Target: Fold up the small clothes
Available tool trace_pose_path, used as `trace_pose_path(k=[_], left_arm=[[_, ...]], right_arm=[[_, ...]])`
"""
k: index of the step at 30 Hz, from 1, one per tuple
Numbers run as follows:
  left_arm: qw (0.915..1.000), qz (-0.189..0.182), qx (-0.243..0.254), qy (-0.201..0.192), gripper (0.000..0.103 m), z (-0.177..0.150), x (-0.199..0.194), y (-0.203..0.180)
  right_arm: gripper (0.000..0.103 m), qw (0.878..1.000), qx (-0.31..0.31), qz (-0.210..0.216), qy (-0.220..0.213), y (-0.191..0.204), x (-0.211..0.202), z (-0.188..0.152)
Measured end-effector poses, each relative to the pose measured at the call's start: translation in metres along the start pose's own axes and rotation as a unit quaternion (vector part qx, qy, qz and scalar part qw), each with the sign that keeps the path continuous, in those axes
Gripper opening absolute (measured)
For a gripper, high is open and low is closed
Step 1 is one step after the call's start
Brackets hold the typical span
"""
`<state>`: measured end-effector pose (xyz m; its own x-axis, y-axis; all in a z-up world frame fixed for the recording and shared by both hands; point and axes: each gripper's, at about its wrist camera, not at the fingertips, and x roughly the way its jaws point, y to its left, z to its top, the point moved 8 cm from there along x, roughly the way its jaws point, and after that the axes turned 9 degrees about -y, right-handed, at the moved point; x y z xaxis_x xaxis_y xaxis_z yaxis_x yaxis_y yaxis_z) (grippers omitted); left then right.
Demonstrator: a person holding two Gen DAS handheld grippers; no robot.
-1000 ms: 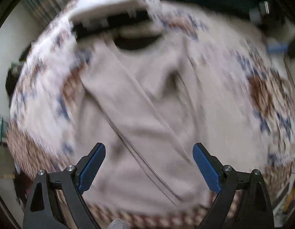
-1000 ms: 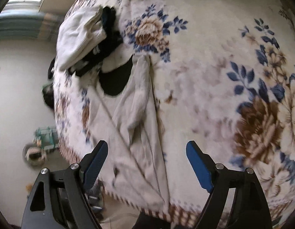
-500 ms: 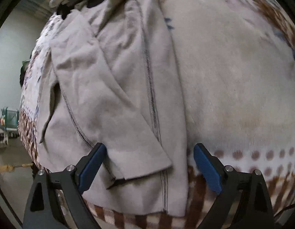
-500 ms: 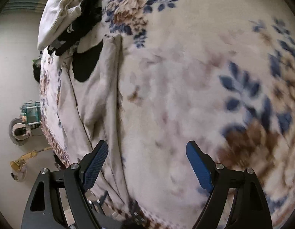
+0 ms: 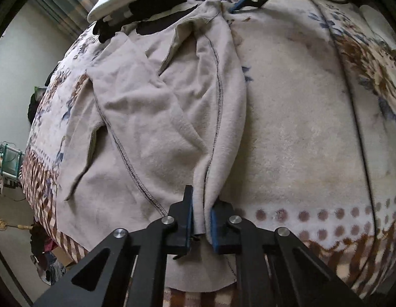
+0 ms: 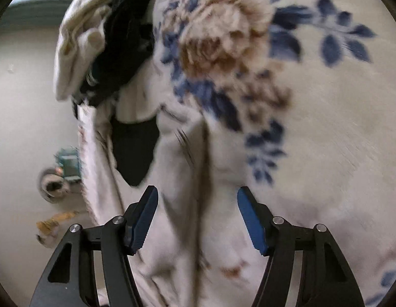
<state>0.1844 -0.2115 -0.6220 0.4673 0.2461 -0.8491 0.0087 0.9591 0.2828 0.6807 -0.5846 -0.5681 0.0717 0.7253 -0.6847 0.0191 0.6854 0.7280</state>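
The left gripper (image 5: pixel 201 220) was clamped on the beige garment's (image 5: pixel 157 117) hem fold. The right gripper (image 6: pixel 197 217) stood open, holding nothing, above the garment on the floral blanket (image 6: pixel 326 128).

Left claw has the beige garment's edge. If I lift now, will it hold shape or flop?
Probably flop: the beige garment already bunches where the left claw pinches it. It looks like soft fleece, so likely light. It may drag on the fuzzy blanket.
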Motion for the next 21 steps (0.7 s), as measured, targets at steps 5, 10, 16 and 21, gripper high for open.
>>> trace_pose_path(k=[5,10,16,21], left_arm=[[0.9999,-0.006,-0.013,-0.001,0.009,0.002,-0.018,-0.005],[0.9987,-0.005,-0.051,-0.007,0.008,0.011,-0.043,0.021],[0.9898,-0.013,-0.141,-0.005,0.008,0.017,-0.06,0.087],[0.9763,-0.019,-0.215,0.007,0.008,0.006,-0.039,0.152]], right_arm=[[0.009,1.0,0.012,-0.001,-0.008,0.013,0.011,0.006],[0.008,1.0,0.011,-0.024,-0.016,0.049,0.002,0.007],[0.008,0.997,-0.046,-0.06,-0.008,0.13,0.017,0.004],[0.008,0.991,-0.09,-0.097,0.001,0.195,0.071,0.002]])
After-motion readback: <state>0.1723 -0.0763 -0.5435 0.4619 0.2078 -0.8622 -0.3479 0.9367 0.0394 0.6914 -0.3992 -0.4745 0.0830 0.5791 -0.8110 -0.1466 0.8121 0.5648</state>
